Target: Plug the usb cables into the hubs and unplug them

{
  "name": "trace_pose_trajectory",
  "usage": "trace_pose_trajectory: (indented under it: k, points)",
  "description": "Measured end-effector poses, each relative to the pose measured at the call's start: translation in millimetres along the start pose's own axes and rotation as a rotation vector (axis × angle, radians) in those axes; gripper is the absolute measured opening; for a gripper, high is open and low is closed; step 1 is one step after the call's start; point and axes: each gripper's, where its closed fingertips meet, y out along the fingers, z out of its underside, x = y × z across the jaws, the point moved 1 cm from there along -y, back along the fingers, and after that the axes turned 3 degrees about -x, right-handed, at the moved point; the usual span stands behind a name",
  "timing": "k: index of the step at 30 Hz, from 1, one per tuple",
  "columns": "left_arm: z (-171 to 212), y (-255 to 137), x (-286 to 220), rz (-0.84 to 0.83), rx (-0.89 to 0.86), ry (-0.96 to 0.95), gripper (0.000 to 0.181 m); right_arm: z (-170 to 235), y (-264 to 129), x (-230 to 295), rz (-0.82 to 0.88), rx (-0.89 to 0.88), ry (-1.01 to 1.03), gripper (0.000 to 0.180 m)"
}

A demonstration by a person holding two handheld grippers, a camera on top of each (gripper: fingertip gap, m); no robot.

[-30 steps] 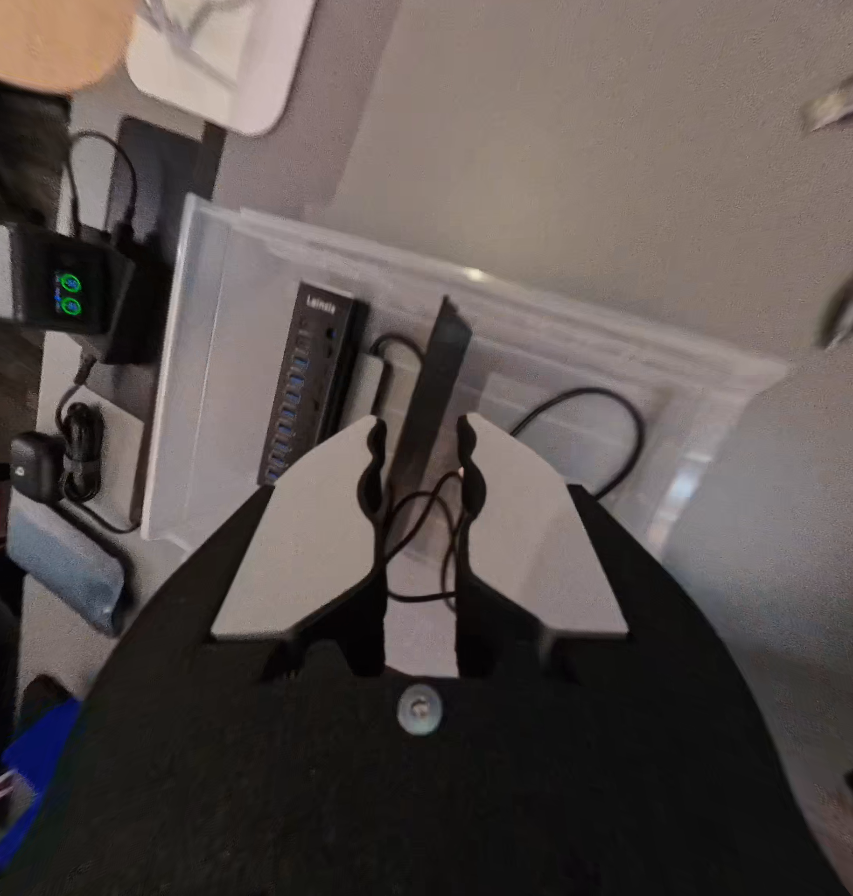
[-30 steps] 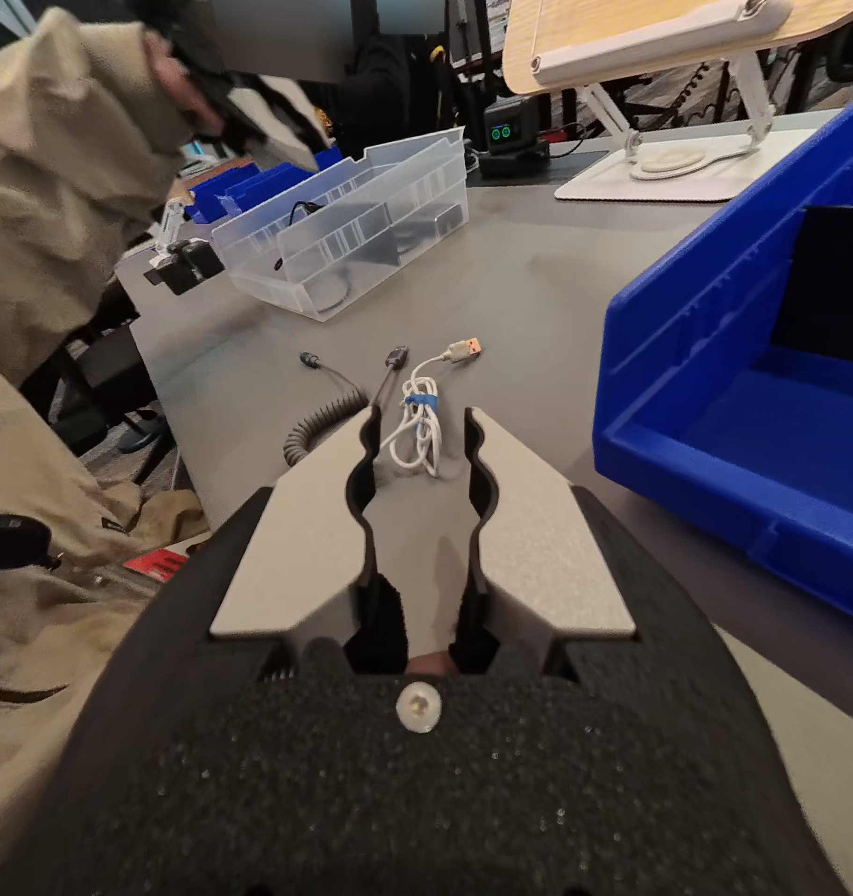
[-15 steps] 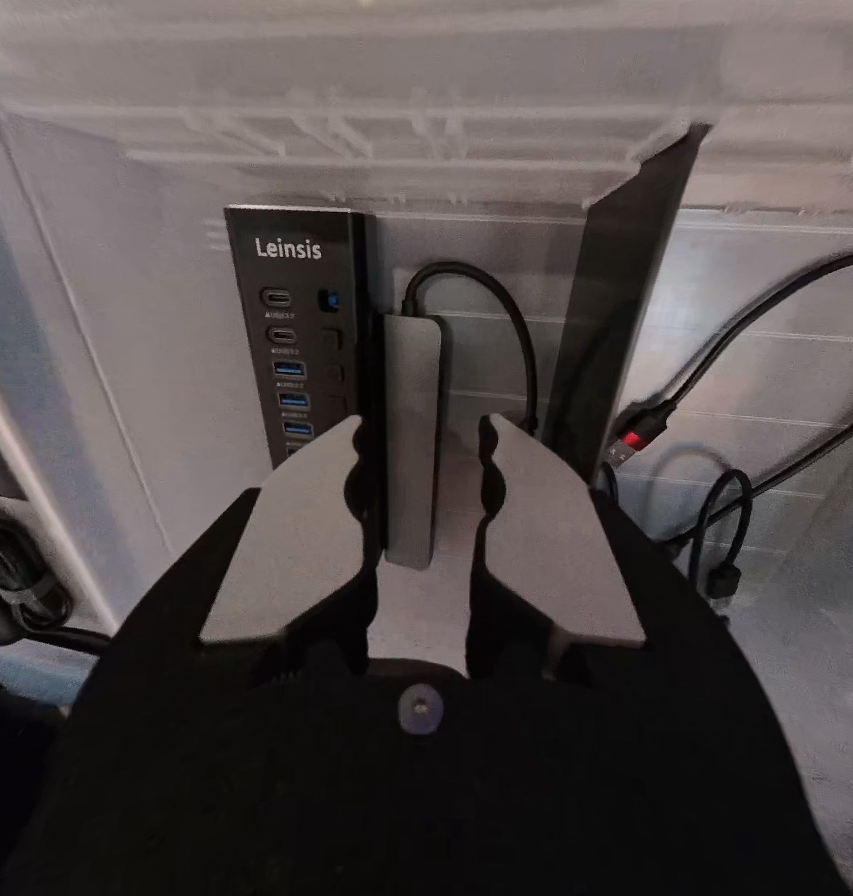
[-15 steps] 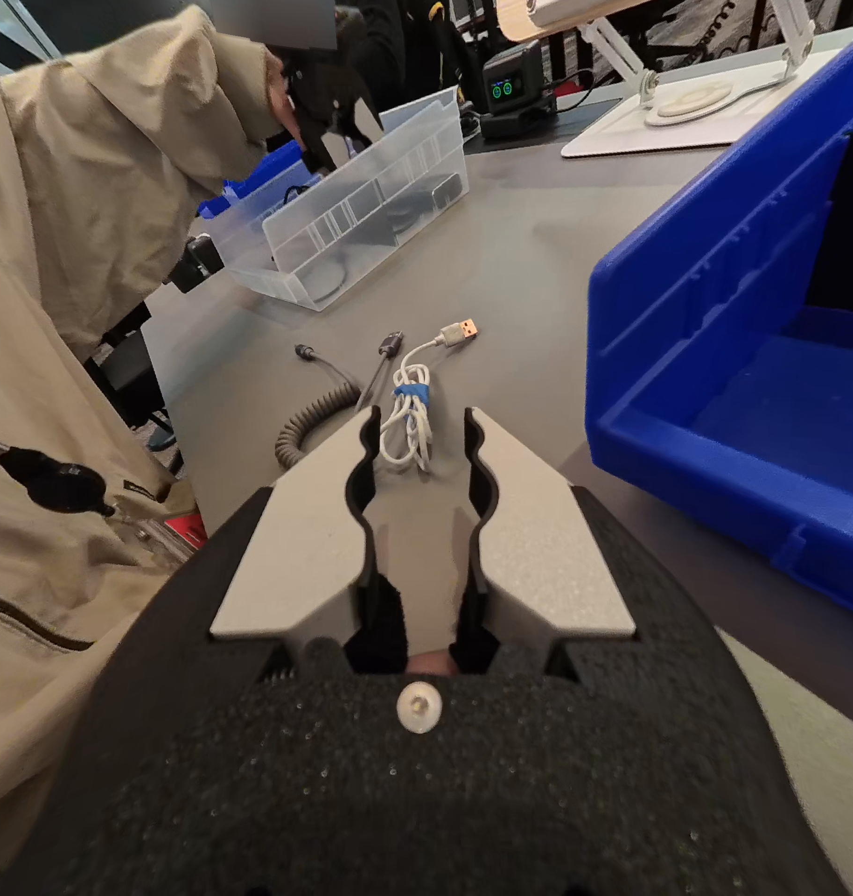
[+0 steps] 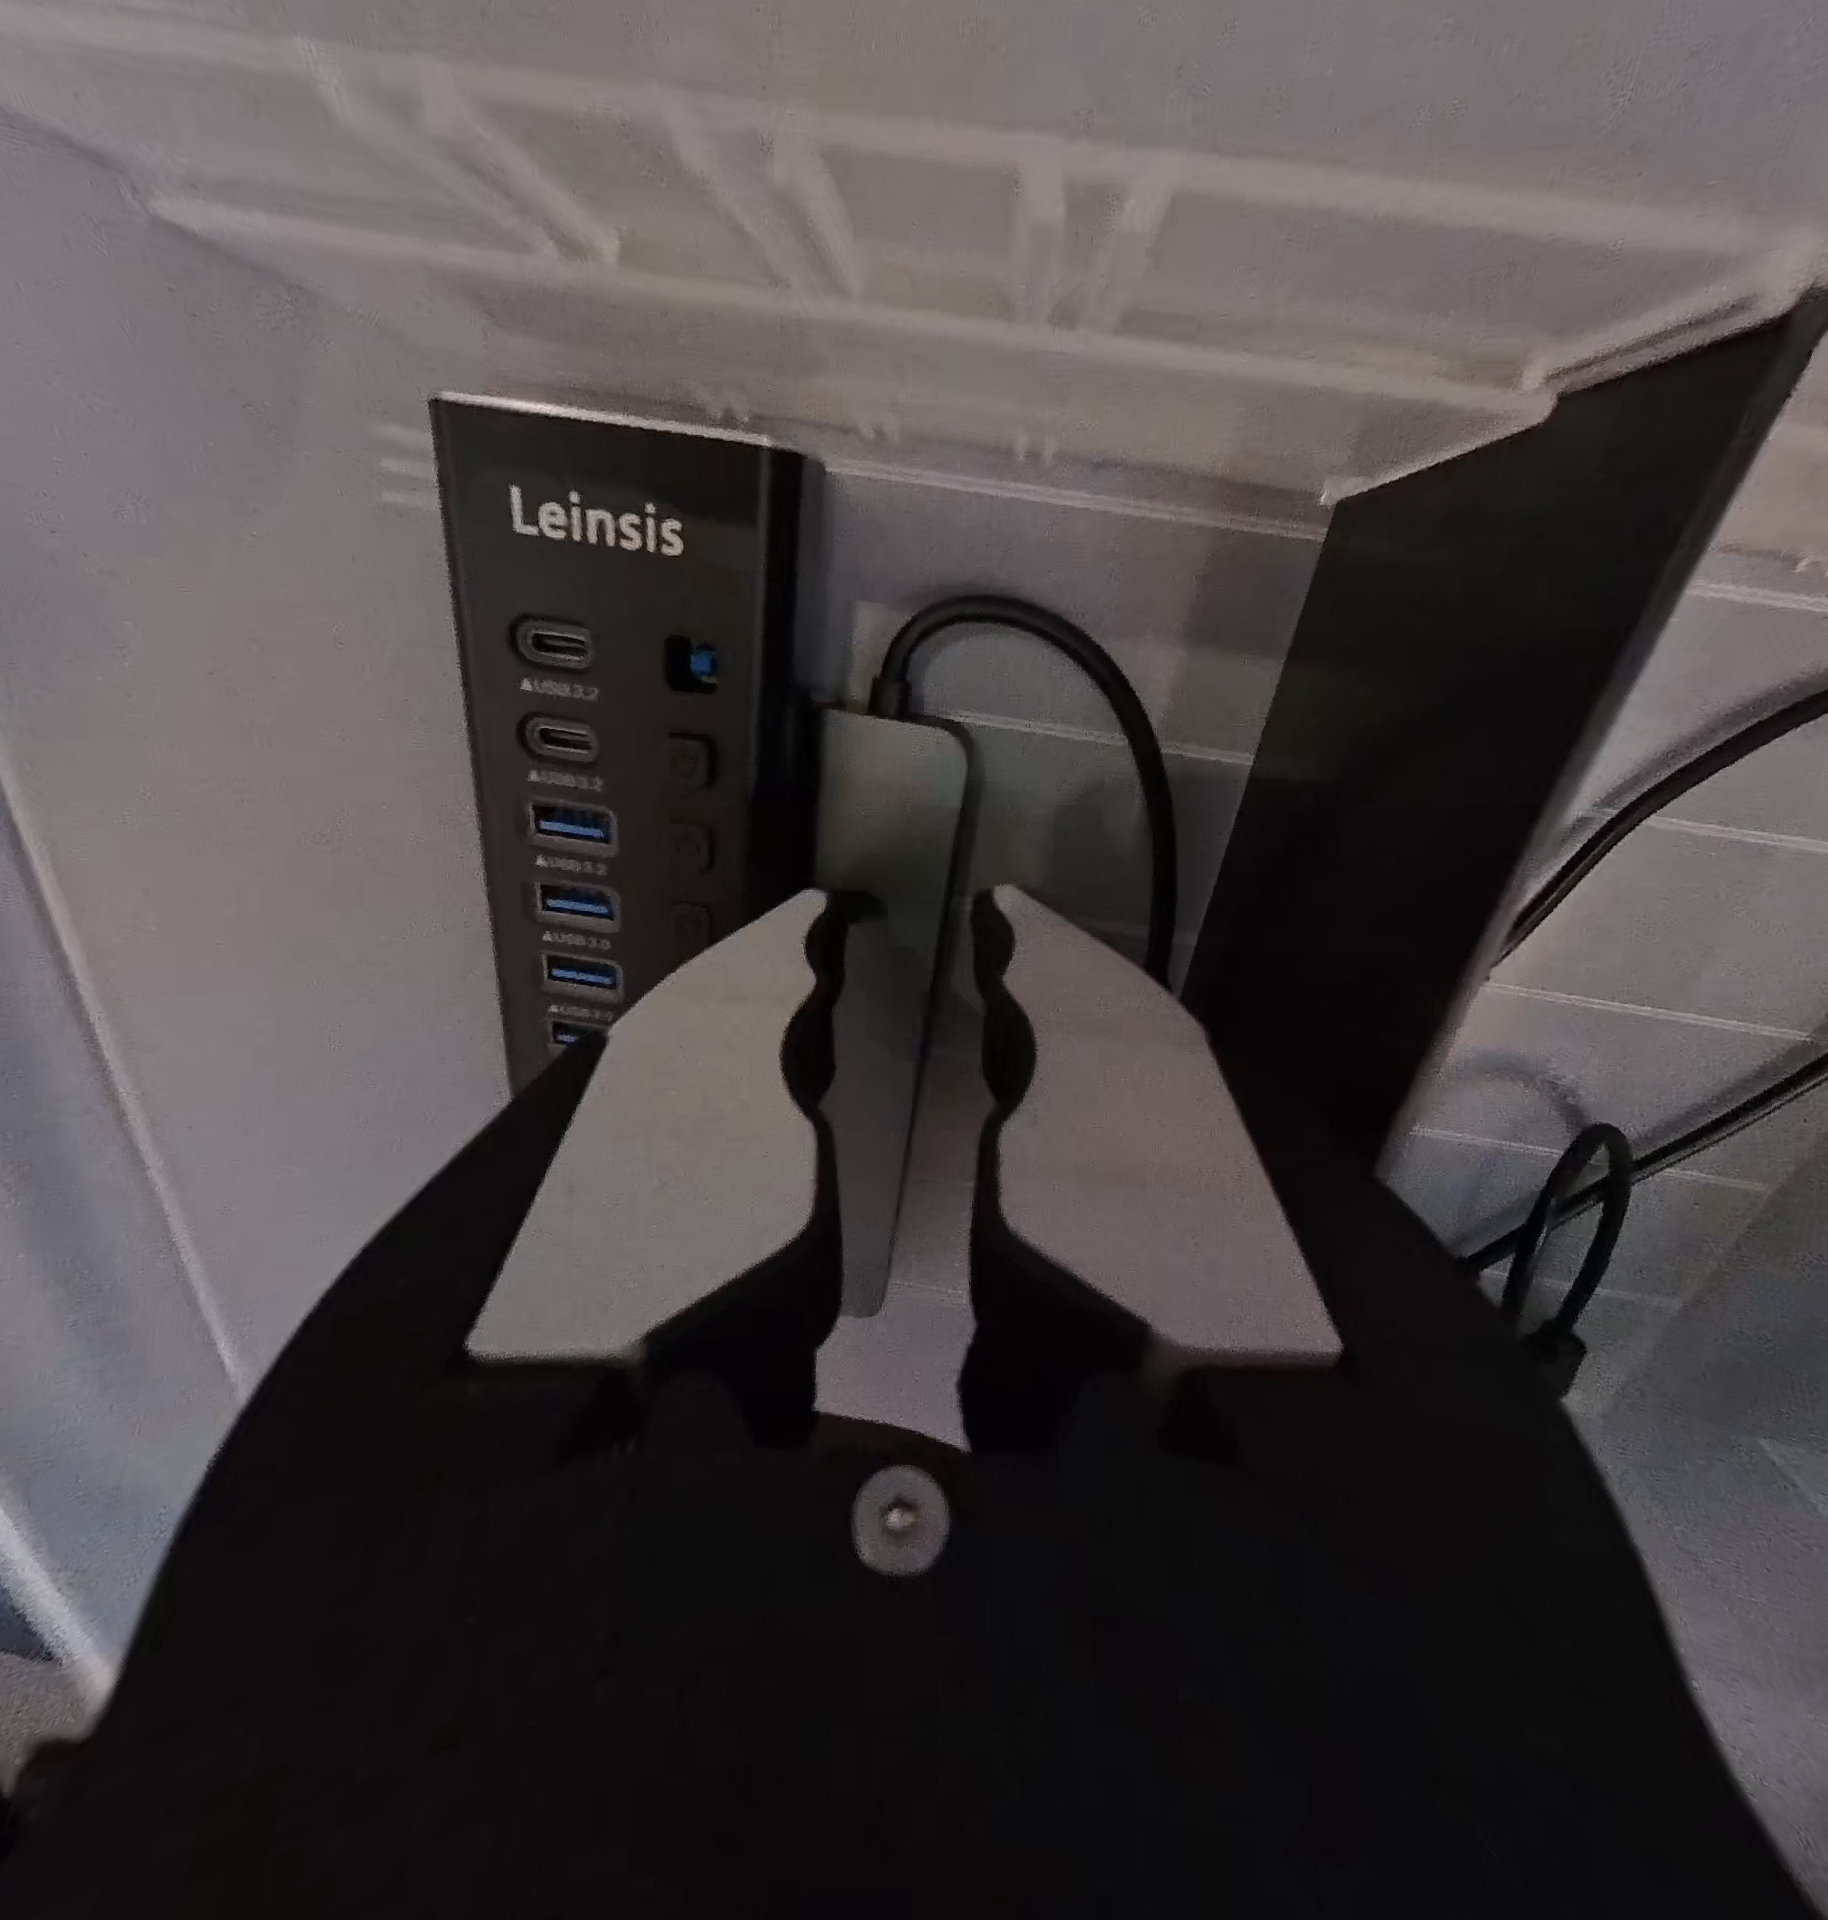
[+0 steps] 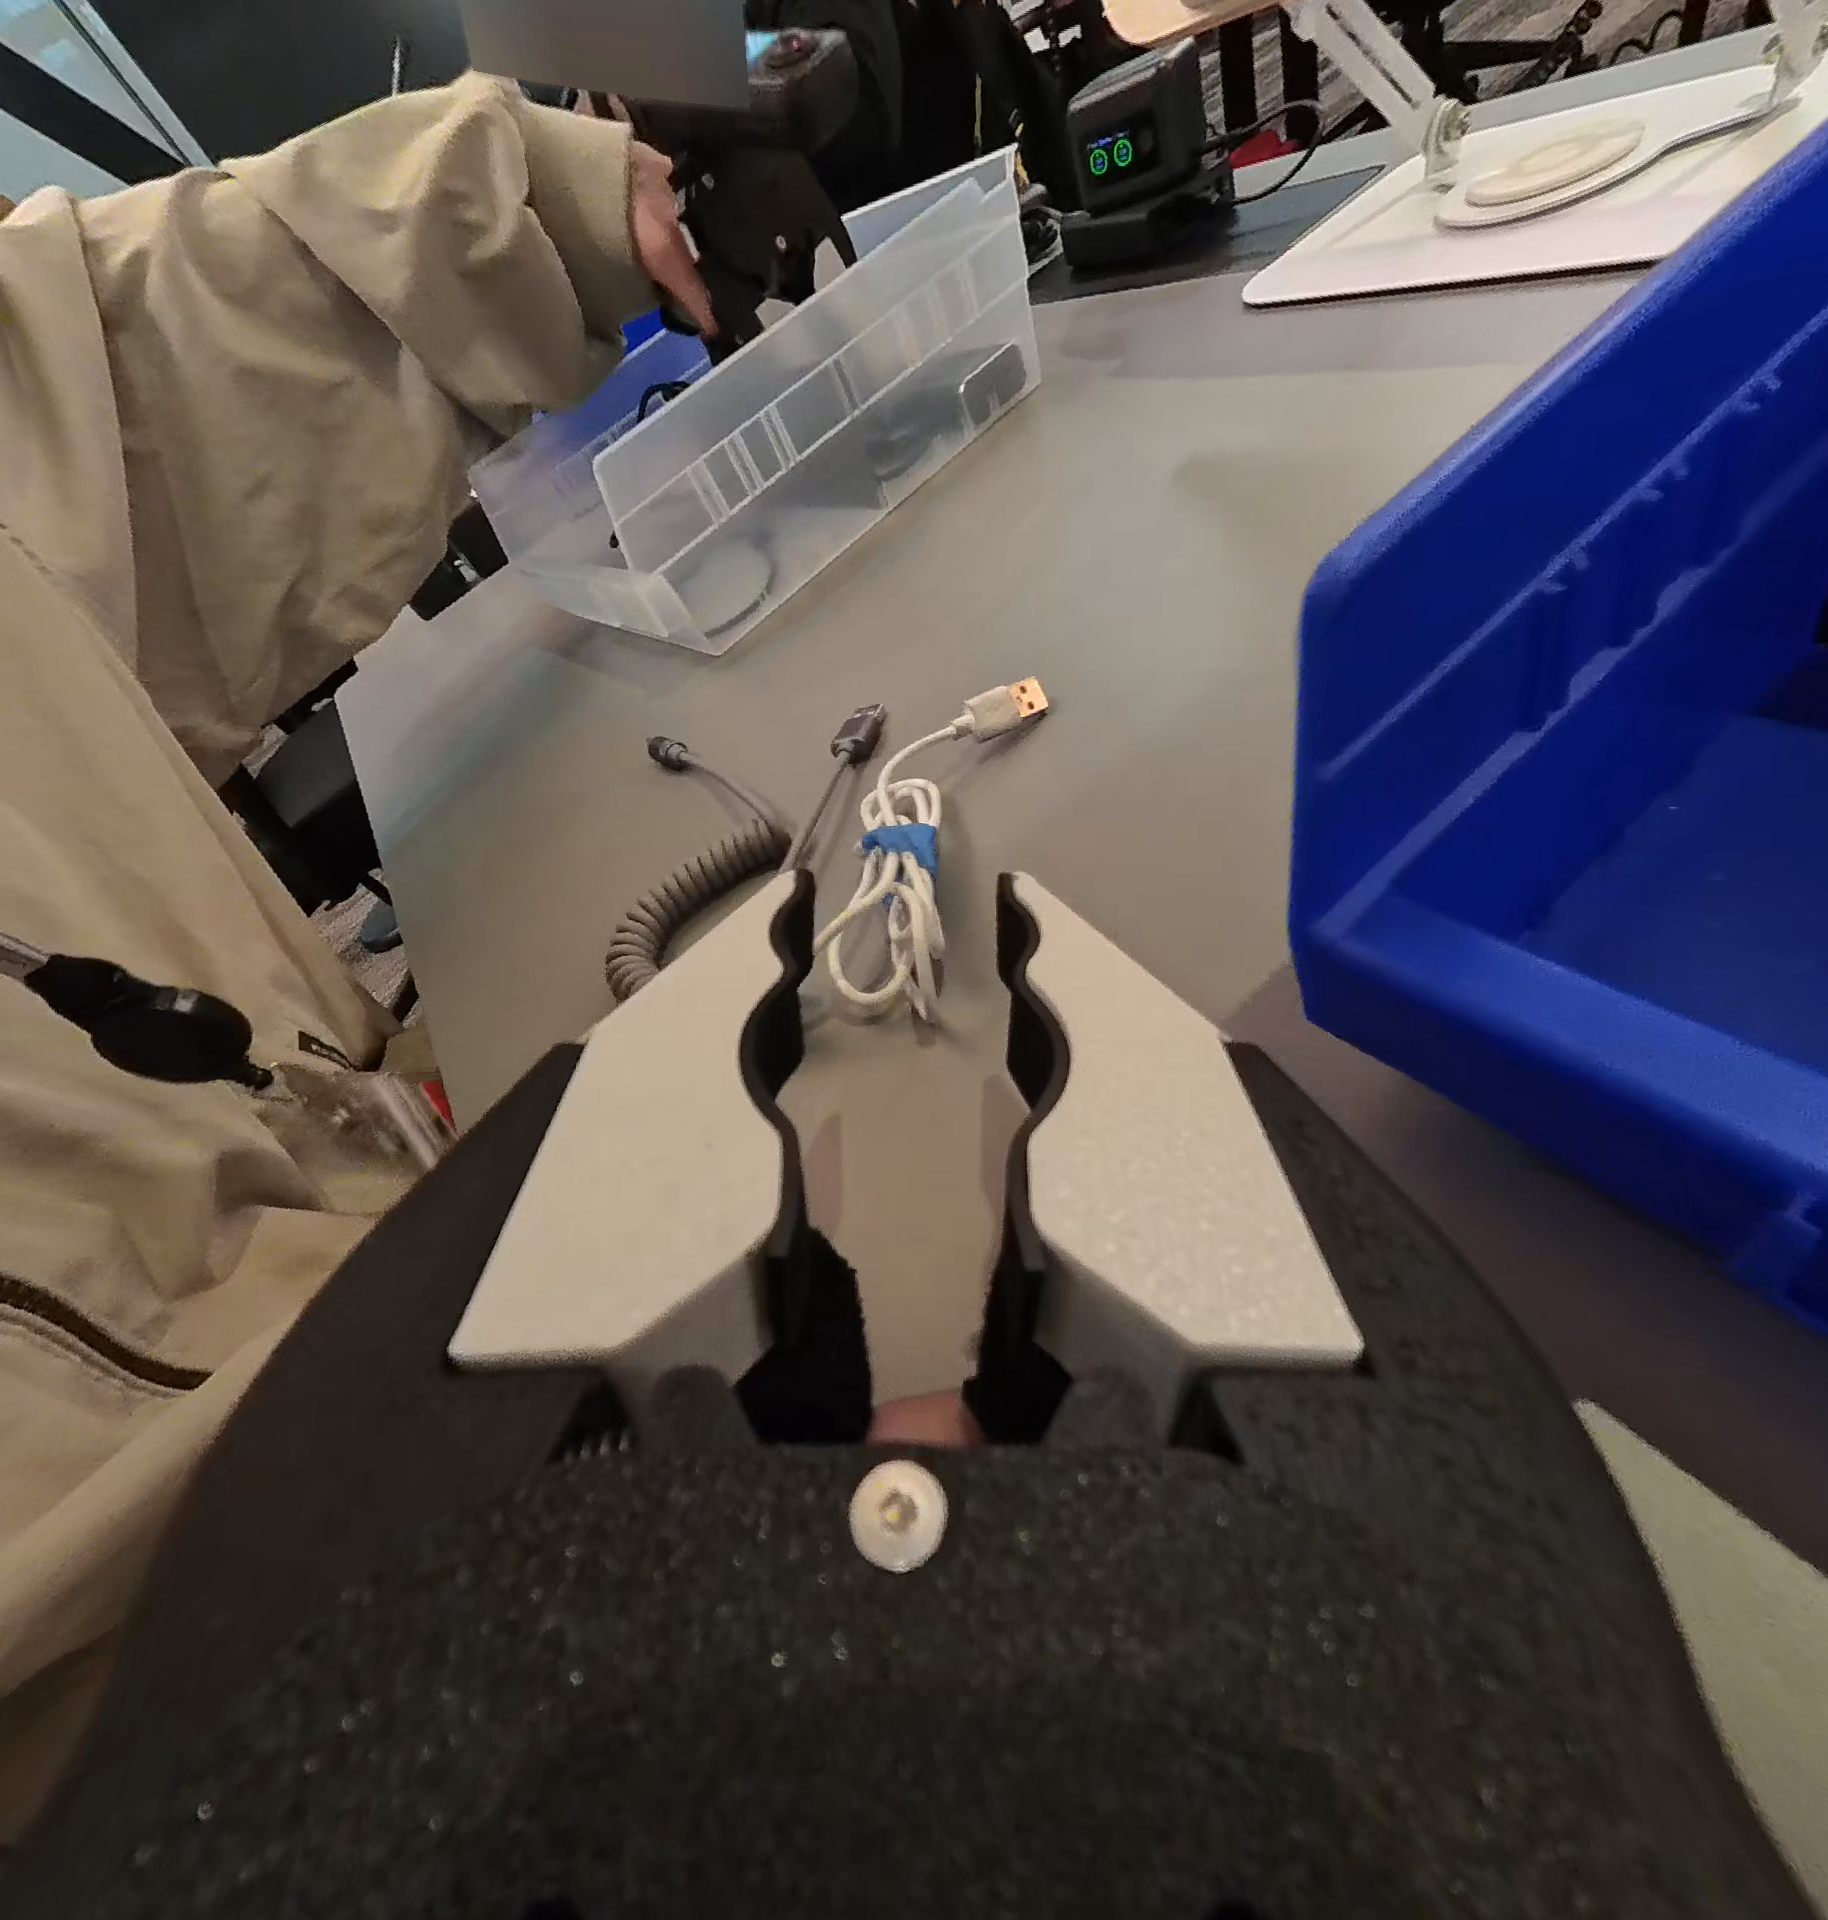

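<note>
While the left gripper [image 5: 902, 904] straddles, jaws parted, the slim grey metal hub [image 5: 889, 935] inside the clear plastic tray [image 5: 889, 343], closing off-centre could pinch its black cable [image 5: 1118, 686]; the right gripper [image 6: 902, 888] hangs open above the white bundled USB cable [image 6: 894, 894].

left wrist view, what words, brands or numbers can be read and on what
I do not quote writing; this is where it stands.
Black hub, top end: a white brand word, sharp.
Black hub, under each port: small grey labels, blurred.
Grey hub: no writing shows.
</note>
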Motion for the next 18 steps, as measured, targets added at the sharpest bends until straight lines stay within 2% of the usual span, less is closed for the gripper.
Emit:
trace_pose_trajectory:
  k: [3, 4, 5, 8, 9, 13, 18]
  points:
    - [-0.1, -0.7, -5.3, 0.039, 0.004, 0.029, 0.016, 0.8, 0.5, 1.1, 0.0, 0.008, -0.01, 0.035]
    - [-1.9, -1.4, -15.9, 0.121, 0.005, 0.03, 0.001, 0.7, 0.4, 2.1, -0.005, 0.008, -0.01, 0.035]
    - [-4.3, -0.6, -24.1, 0.185, 0.0, 0.009, 0.0, 0.5, 0.2, 2.9, -0.008, 0.007, -0.01, 0.035]
    - [-6.6, -3.5, -7.6, 0.095, -0.003, 0.024, 0.0, 0.3, -0.7, 4.2, -0.013, 0.005, -0.008, 0.034]
    - [-11.3, -7.2, 0.8, 0.046, -0.039, 0.014, 0.022, 0.5, -1.1, 4.3, -0.014, 0.006, -0.005, 0.035]
    - [-13.6, -10.3, -3.3, 0.055, -0.071, 0.099, 0.009, 2.8, -1.4, 5.8, -0.023, 0.017, -0.001, 0.035]
    - [-35.0, -3.1, -5.4, -0.016, -0.08, 0.291, 0.027, 4.4, 0.7, 7.0, -0.04, 0.027, 0.012, 0.035]
